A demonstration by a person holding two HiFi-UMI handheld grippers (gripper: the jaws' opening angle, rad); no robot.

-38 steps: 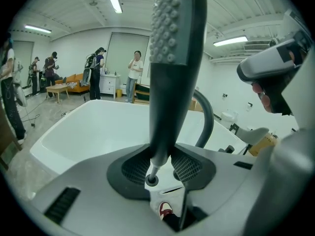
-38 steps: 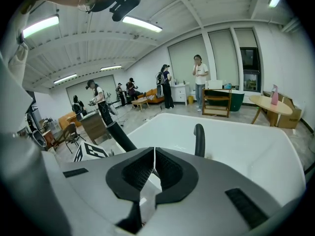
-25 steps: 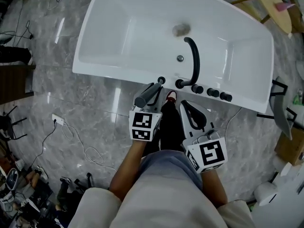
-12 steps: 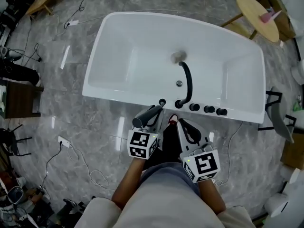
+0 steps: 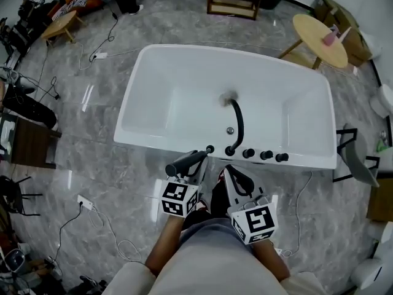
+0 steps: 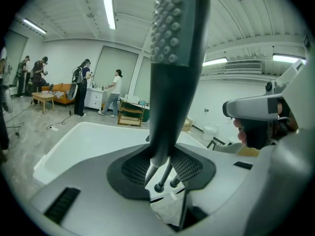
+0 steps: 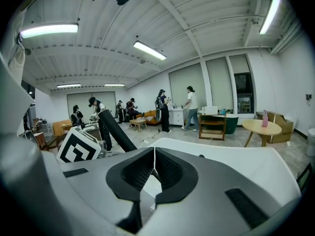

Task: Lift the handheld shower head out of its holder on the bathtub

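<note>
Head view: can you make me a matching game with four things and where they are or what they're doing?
Things:
1. shower head
2. black spout
3. pink bottle
4. right gripper

Places or states:
A. on the round table
B. jaws shut, empty
C. held in the left gripper jaws
D. arching over the bathtub

Pairs: 1-C, 2-D, 3-A, 4-B

Glossy grey marble floor [image 5: 86,146], a round wooden table [image 5: 319,31], strip lights [image 7: 49,30] on a white ceiling [image 7: 197,14].
</note>
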